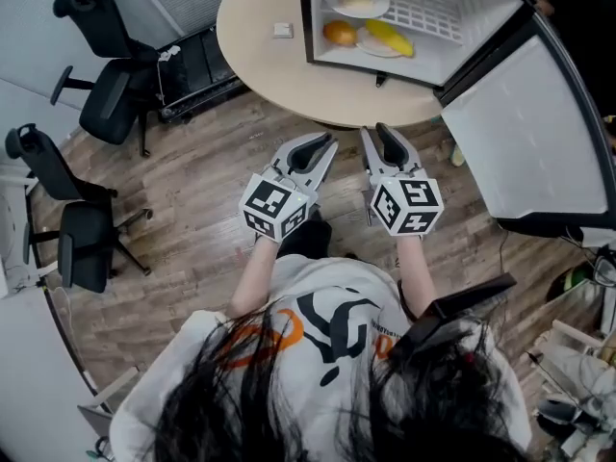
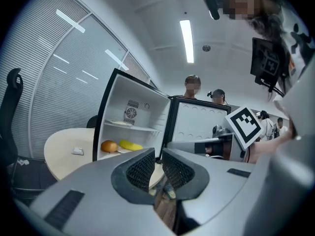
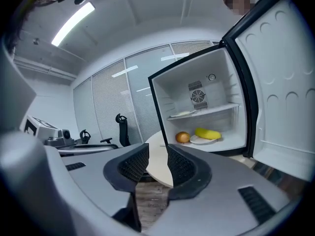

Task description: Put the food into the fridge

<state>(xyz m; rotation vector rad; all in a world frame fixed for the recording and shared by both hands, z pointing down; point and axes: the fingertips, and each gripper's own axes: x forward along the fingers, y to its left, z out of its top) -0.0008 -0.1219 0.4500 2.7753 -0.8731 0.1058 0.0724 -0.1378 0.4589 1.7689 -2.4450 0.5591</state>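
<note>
A wood-plank floor (image 1: 192,191) runs under everything. On it stands a round beige table (image 1: 260,65), and on the table's far side a small white fridge (image 1: 452,51) stands with its white door (image 1: 529,133) swung wide to the right. Two black office chairs (image 1: 106,89) stand well apart from the table at the left.

The person's white shirt (image 1: 318,306) carries an orange and black graphic; the small print beside it is too small to read.

Both grippers hang over the floor, short of the table's edge and pointing at the fridge. The left gripper (image 1: 322,141) has its jaws a narrow gap apart with nothing between them. So does the right gripper (image 1: 373,130), just beside it. Each marker cube (image 1: 277,205) shows only black-and-white square patterns.

The food is inside the fridge. On the fridge floor a yellow banana (image 1: 388,37) lies on a white plate (image 1: 371,50), with a round orange fruit (image 1: 339,33) just beside it. A second white plate (image 1: 356,0) holding something pale sits on the wire shelf. A small white square object (image 1: 282,30) lies on the table, left of the fridge.
</note>
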